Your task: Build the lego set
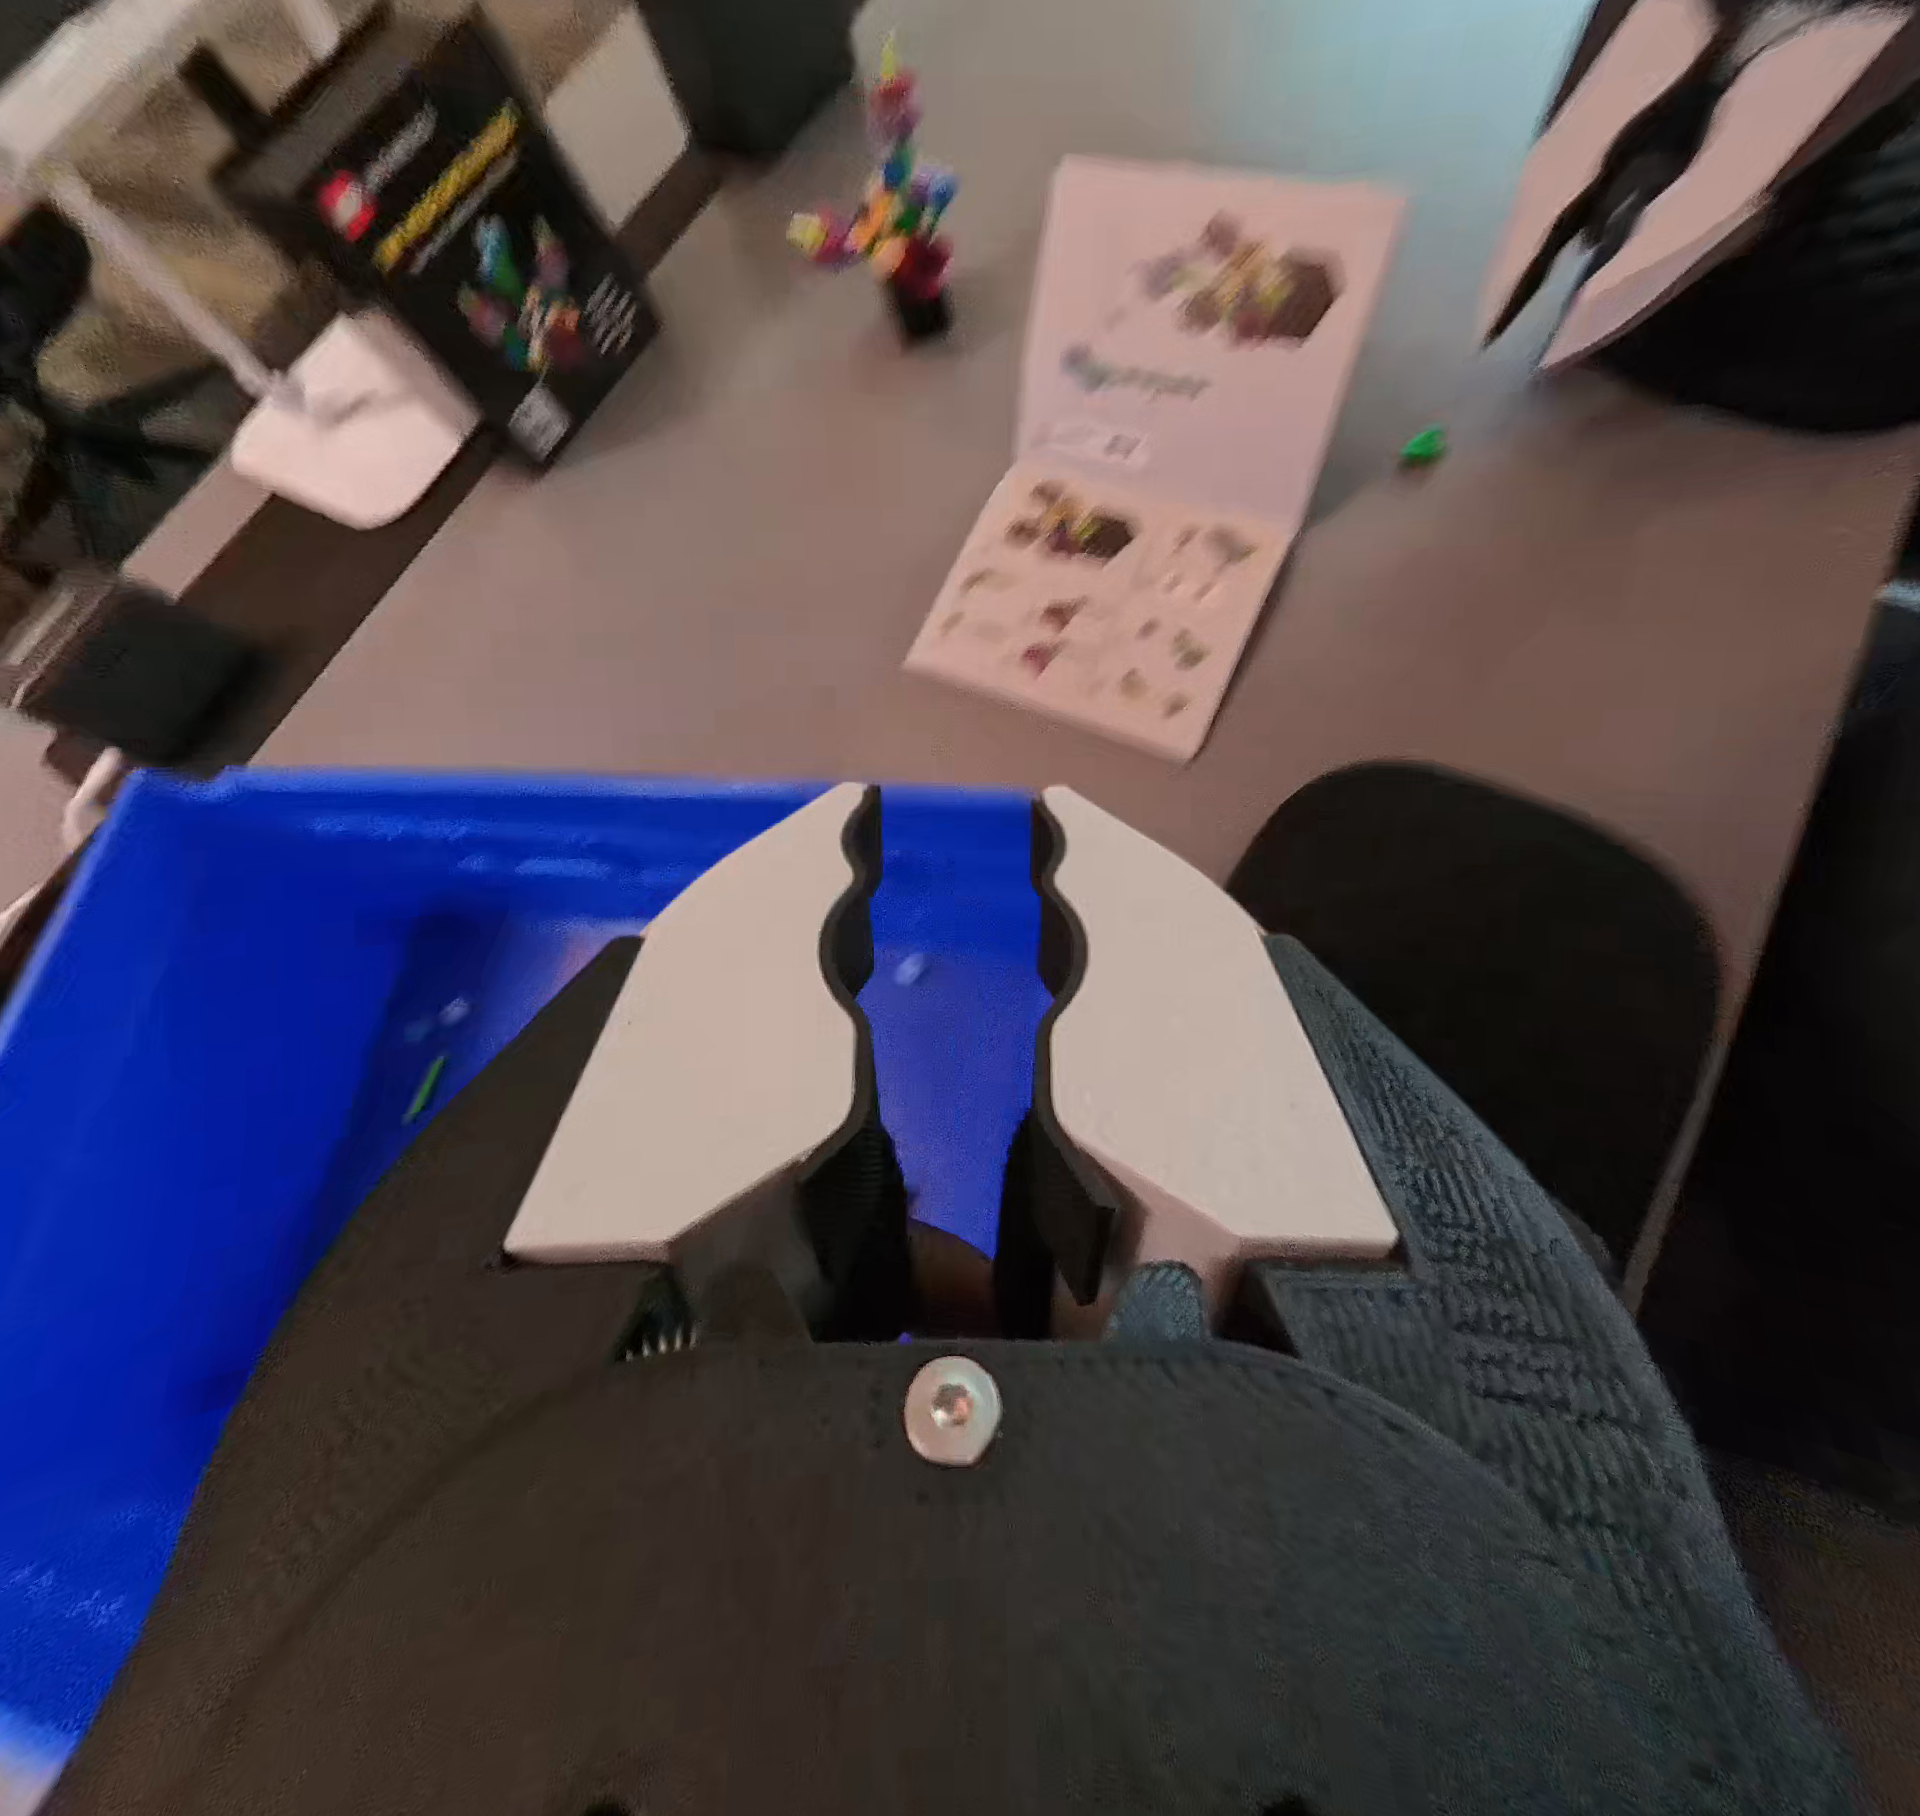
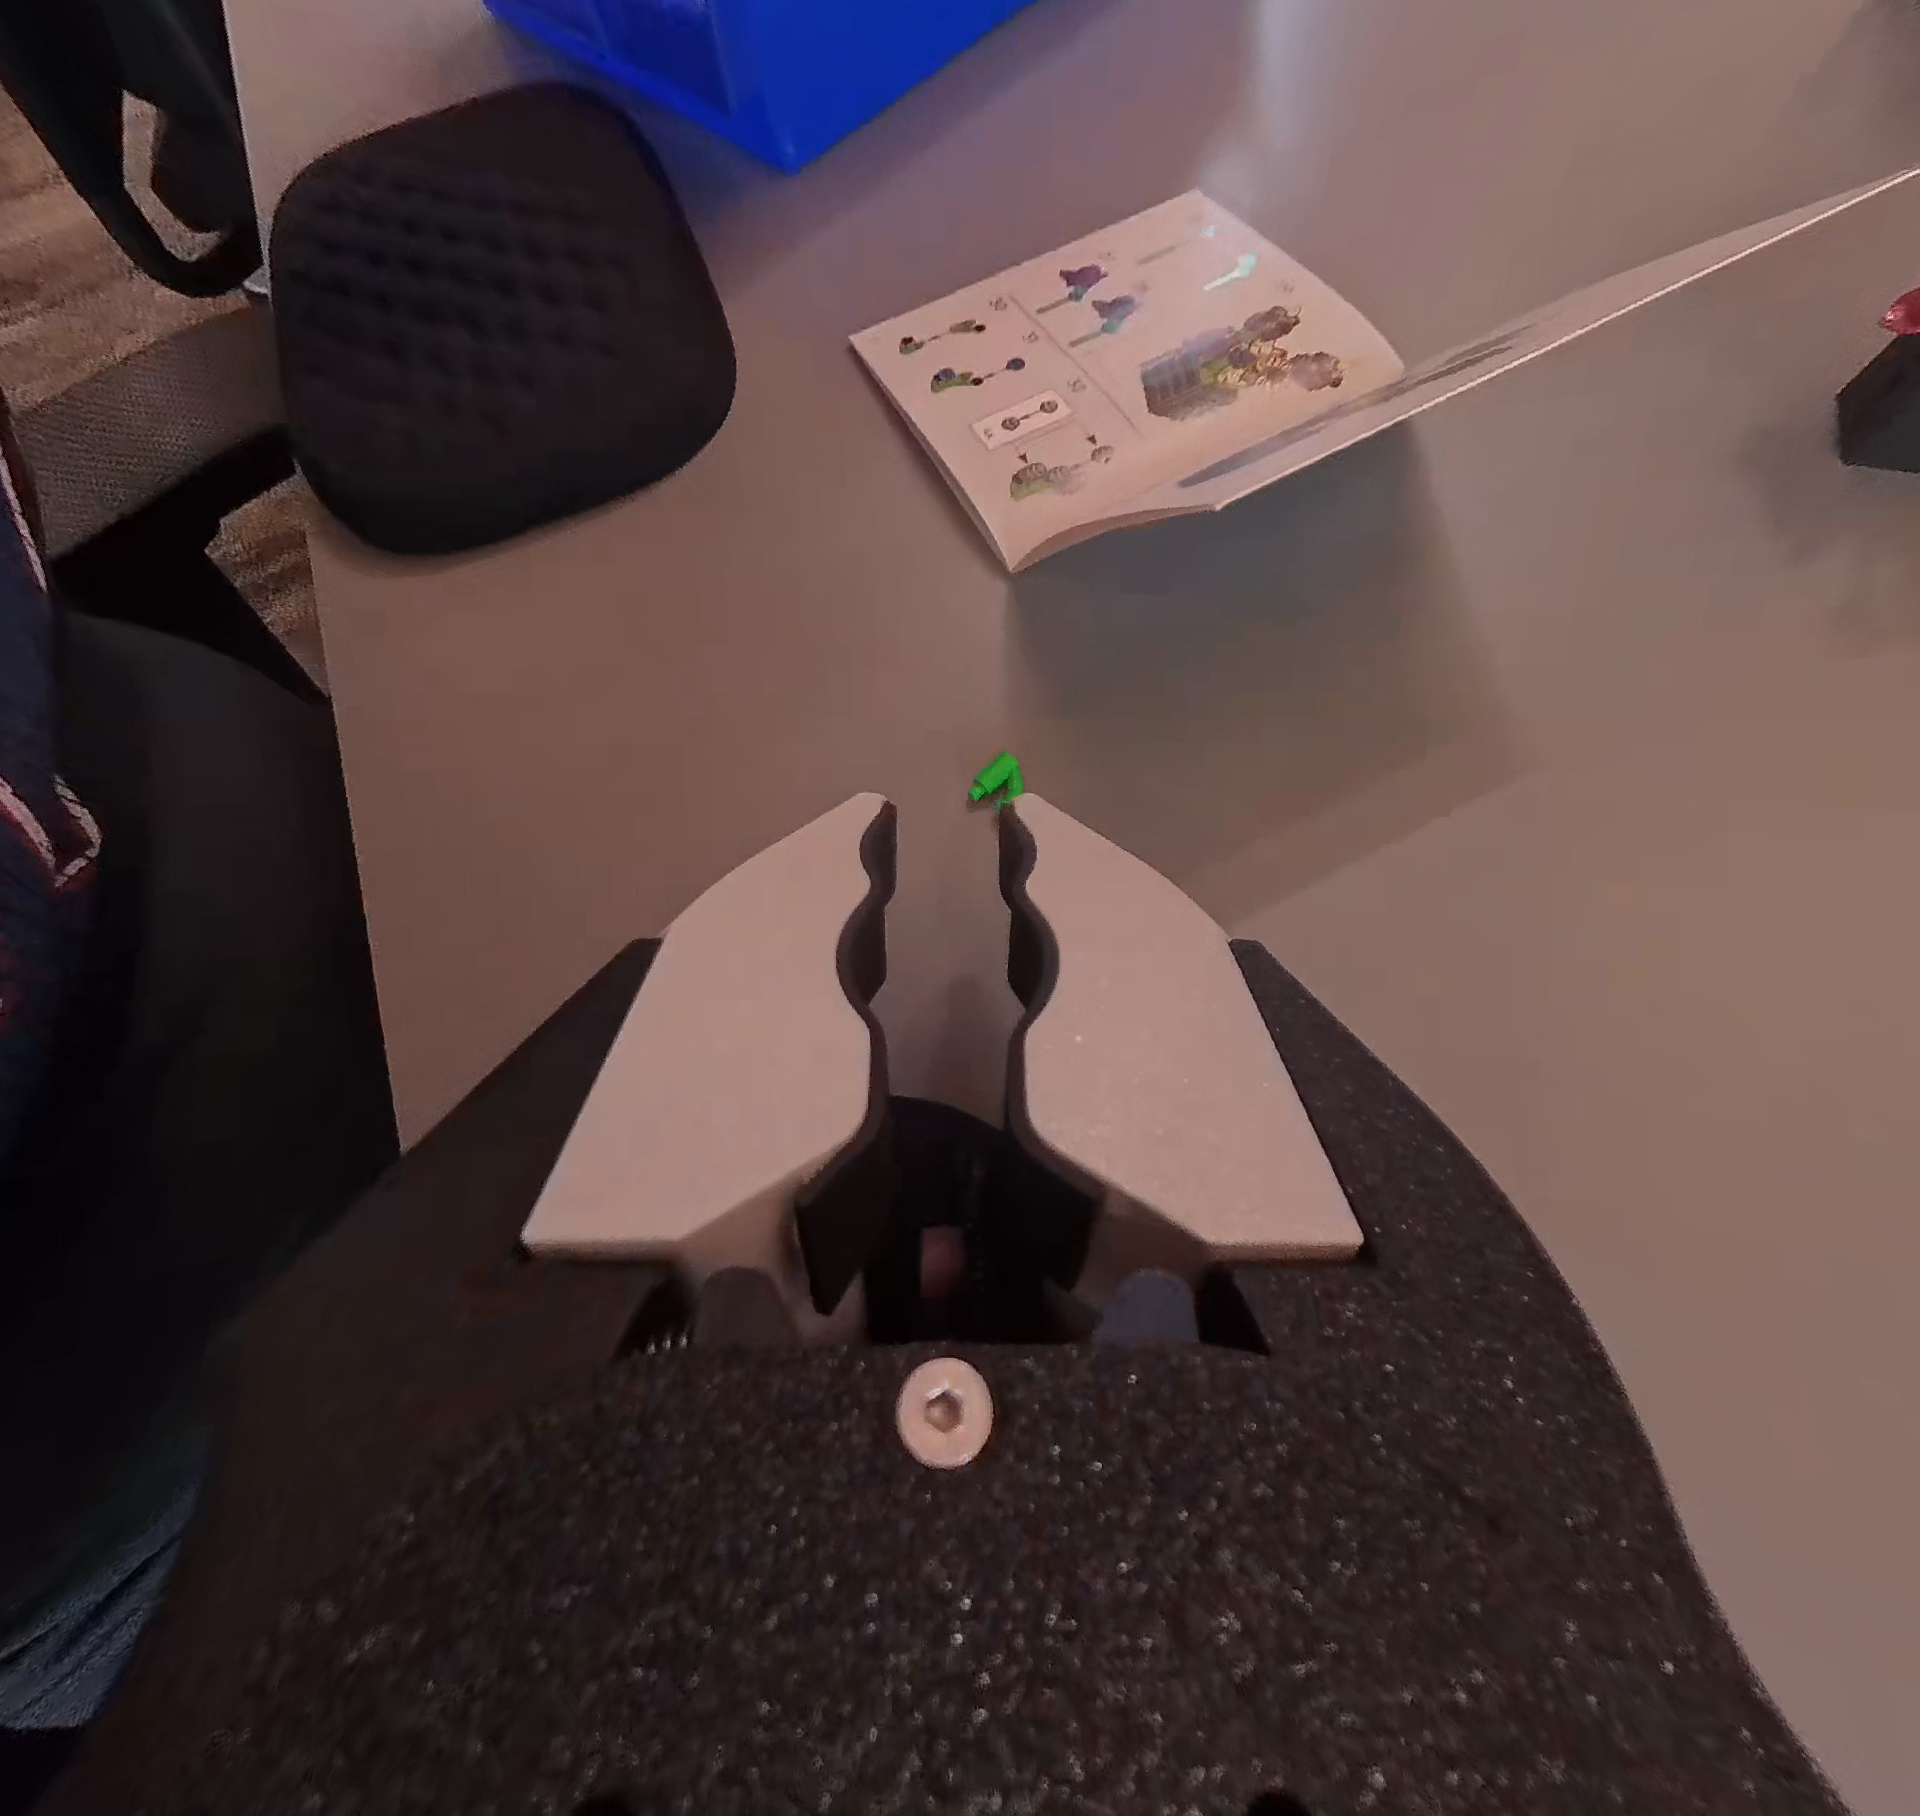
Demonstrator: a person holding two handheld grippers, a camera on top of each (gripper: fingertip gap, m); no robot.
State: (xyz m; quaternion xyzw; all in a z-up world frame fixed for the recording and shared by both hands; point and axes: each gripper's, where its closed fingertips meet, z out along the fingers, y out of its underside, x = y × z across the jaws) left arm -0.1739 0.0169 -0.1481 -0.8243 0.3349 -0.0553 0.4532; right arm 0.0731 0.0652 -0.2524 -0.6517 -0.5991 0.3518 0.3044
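My left gripper point(image 1: 954, 805) is open and empty above a blue bin point(image 1: 260, 935) that holds a few small pieces, one green point(image 1: 426, 1086). A colourful lego model point(image 1: 902, 208) on a black base stands far back on the grey table. An open instruction booklet point(image 1: 1164, 457) lies in the middle; it also shows in the right wrist view point(image 2: 1122, 374). My right gripper point(image 2: 943, 810) is open just above the table. A small green lego piece point(image 2: 995, 781) lies at the tip of its right finger, also seen in the left wrist view point(image 1: 1421, 445). The right gripper point(image 1: 1662, 197) shows far right there.
The black lego box point(image 1: 447, 249) stands at the back left near a white stand base point(image 1: 353, 426). A black chair back point(image 2: 488, 322) sits at the table's near edge beside the blue bin point(image 2: 790, 10). The model's dark base point(image 2: 1886, 416) is at the right edge. There is about 30 centimetres between the tips of the two grippers. The colourful lego model point(image 1: 902, 208) is about 25 centimetres from my right fingertips.
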